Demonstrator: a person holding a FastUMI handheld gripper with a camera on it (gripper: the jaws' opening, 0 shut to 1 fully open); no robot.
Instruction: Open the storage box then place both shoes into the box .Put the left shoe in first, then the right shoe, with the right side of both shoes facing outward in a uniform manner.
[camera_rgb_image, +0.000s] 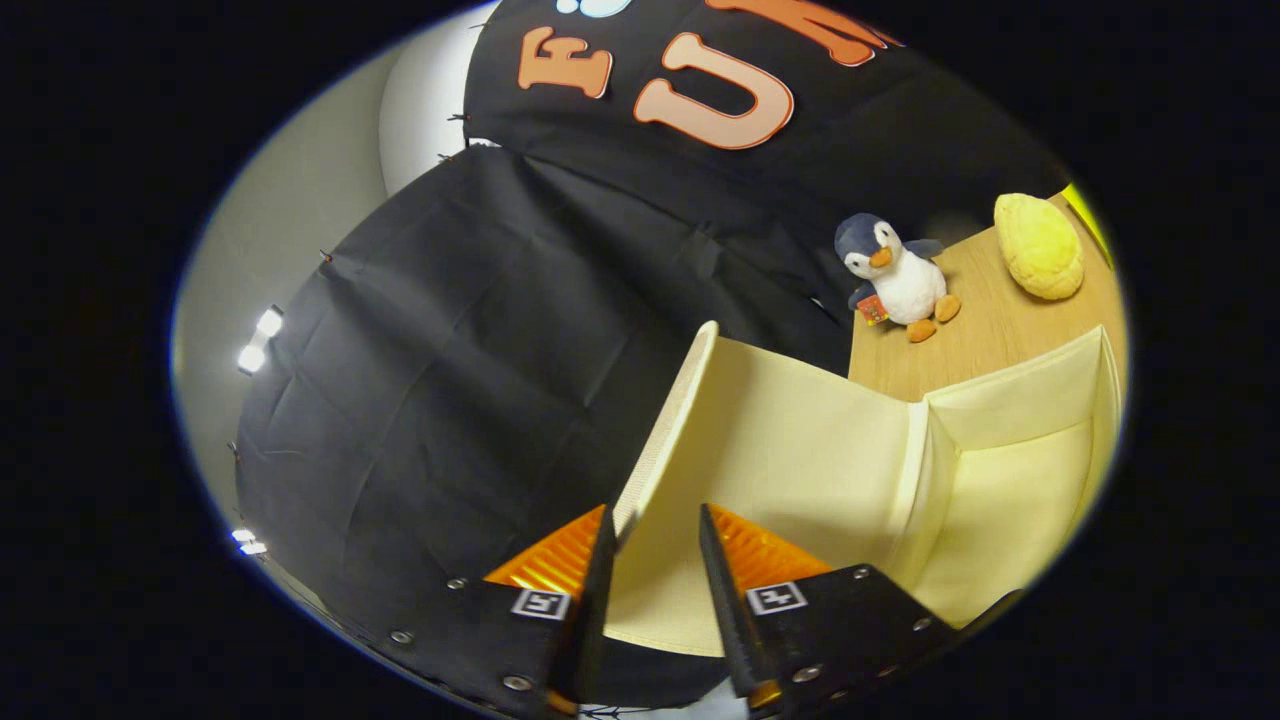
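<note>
Here the lid (668, 440) of the cream fabric storage box (1010, 480) is seen raised on edge, and its free rim is placed between the two fingers of the gripper (655, 540). The fingers are set apart by a narrow gap; the rim lies close to the left finger, but it cannot be told whether both fingers are really pressed on it, so a firm grasp is not assumed. The inside of the box is open to the right of the lid, with its pale walls and one inner corner visible, and no shoe is seen in it.

The step in hand is judged to be the opening of the box, and it seems near its end. To do it well, the lid should be swung further back, away from the opening, along an arc around its hinge and not pulled straight, so that the soft box is not dragged over the wooden tabletop (975, 335). The lid should be released only when it is leaned past upright, otherwise it may fall shut again.

Beyond the box, a plush penguin (895, 275) is sitting on the tabletop, and a yellow bun-shaped cushion (1040, 245) is lying near it; both are well apart from the lid and should not be disturbed. The shoes must be found afterwards, the left one first.
</note>
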